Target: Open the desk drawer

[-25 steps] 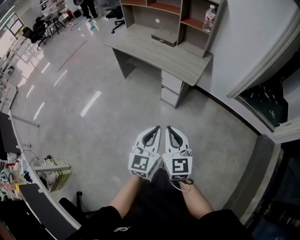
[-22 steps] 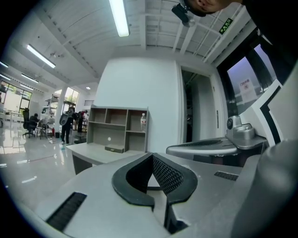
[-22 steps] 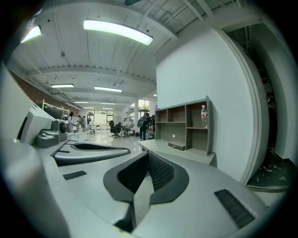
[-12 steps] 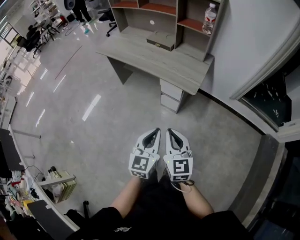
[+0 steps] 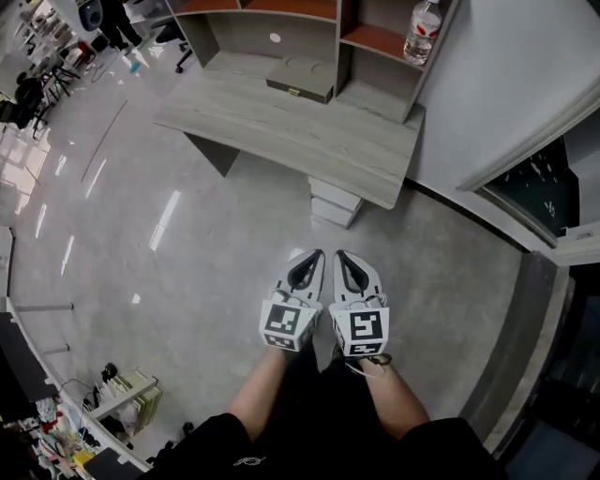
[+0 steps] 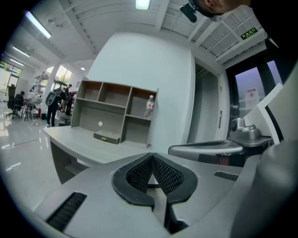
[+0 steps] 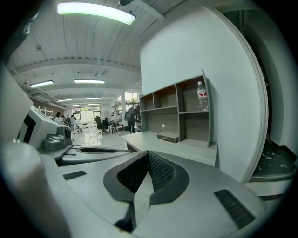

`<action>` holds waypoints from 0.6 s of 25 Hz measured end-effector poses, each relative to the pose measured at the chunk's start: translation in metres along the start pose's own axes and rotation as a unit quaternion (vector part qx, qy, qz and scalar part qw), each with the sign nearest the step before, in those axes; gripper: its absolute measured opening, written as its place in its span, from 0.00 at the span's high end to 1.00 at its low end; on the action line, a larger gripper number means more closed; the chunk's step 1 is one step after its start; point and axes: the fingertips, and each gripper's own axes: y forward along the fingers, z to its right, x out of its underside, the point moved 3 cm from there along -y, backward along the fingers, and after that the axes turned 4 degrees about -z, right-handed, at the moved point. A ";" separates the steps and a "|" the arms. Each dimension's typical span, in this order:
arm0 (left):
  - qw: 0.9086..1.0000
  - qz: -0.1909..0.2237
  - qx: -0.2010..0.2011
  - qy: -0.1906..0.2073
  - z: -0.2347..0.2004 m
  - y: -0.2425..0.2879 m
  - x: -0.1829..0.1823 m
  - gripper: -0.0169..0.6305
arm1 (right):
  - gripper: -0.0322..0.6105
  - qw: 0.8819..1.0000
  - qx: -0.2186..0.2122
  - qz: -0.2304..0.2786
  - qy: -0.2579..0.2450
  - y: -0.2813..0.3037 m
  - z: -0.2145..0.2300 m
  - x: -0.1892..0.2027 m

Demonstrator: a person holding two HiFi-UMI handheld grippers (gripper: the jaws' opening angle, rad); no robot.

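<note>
A grey wooden desk [image 5: 281, 122] stands against the white wall ahead. Its stack of drawers [image 5: 335, 202] sits under the right end, all closed. My left gripper [image 5: 311, 255] and right gripper [image 5: 340, 255] are held side by side over the floor, a step short of the drawers and pointing at them. Both are shut with nothing between the jaws. In the left gripper view the shut left gripper [image 6: 152, 157] hides the drawers, with the desk [image 6: 88, 145] beyond it. In the right gripper view the shut right gripper [image 7: 148, 154] points at the desk [image 7: 186, 149].
A hutch [image 5: 281, 23] on the desk holds a water bottle [image 5: 422, 21], and a flat box [image 5: 300, 81] lies on the desktop. A dark doorway [image 5: 539, 197] opens at the right. Cluttered shelving [image 5: 122, 398] stands at the lower left. People stand far back [image 5: 112, 19].
The desk and drawers have come nearer and lower in the head view as the person walked forward. Both grippers stay shut and side by side.
</note>
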 end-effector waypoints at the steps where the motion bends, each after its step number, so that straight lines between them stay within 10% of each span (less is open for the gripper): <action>1: 1.000 -0.001 0.005 -0.007 -0.009 0.009 0.004 0.97 | 0.94 1.000 0.005 -0.001 0.006 0.012 0.004 0.004; 15: 0.999 -0.007 0.046 0.016 -0.075 0.139 0.127 0.97 | 0.94 0.998 0.047 0.012 0.048 0.131 0.065 0.142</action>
